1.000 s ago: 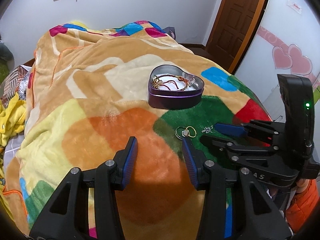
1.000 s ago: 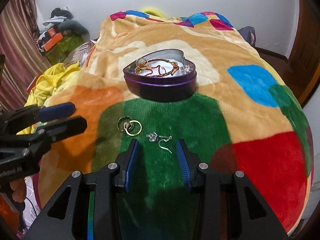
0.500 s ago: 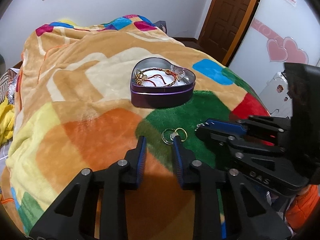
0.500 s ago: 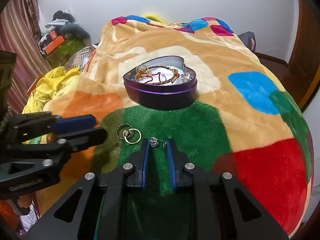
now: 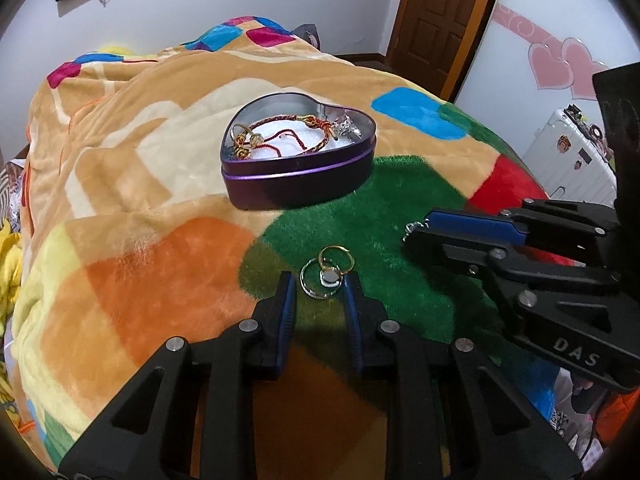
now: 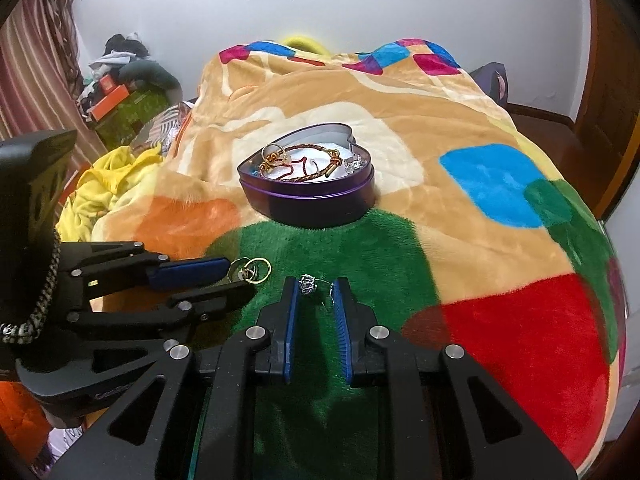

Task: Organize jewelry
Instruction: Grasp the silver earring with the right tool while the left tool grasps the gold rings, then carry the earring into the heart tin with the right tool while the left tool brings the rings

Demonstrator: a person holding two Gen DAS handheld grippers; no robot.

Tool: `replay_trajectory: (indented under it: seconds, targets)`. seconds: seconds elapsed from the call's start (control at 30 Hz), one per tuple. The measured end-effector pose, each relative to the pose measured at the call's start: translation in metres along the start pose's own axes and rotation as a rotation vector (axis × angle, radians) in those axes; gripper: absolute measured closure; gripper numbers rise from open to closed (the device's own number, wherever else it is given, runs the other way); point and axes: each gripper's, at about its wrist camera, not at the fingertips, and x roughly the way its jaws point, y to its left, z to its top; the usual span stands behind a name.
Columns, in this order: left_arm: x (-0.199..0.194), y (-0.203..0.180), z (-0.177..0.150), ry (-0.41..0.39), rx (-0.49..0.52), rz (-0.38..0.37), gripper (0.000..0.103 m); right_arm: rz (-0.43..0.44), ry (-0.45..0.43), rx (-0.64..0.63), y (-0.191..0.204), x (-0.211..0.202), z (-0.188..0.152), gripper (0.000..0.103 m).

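Observation:
A purple heart-shaped tin [image 5: 300, 184] [image 6: 308, 204] sits on the blanket and holds a red-gold cord bracelet [image 5: 288, 136], gold rings and a sparkly piece. Gold and silver rings [image 5: 326, 272] [image 6: 252, 270] lie on the green patch, between the tips of my left gripper [image 5: 319, 292], whose jaws are narrowly open around them. My right gripper [image 6: 316, 292] is also narrowly open around a silver earring [image 6: 310, 283] on the green patch. Each gripper shows in the other's view, the right [image 5: 460, 228] and the left [image 6: 208, 276].
A patchwork plush blanket [image 5: 120, 184] covers the bed. Yellow cloth [image 6: 100, 196] and clutter lie off the bed's left side. A wooden door [image 5: 444, 12] and a white suitcase [image 5: 572, 160] stand at the right.
Both grippers have moved forward and down onto the green patch. The left jaws have narrowed around the rings. The right jaws closed in on the earring, then parted slightly.

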Motion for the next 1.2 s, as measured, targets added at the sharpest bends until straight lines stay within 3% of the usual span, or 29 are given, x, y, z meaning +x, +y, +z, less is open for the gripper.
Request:
replay_trajectory:
  seconds: [0.53, 1.2]
  targets:
    - [-0.017, -0.002, 0.002, -0.046, -0.01, -0.007, 0.082, 0.005, -0.034, 0.013, -0.003, -0.015, 0.002, 0.087]
    - [-0.087, 0.003, 0.031, -0.25, -0.028, 0.026, 0.082, 0.002, -0.143, -0.004, 0.007, -0.042, 0.03, 0.087]
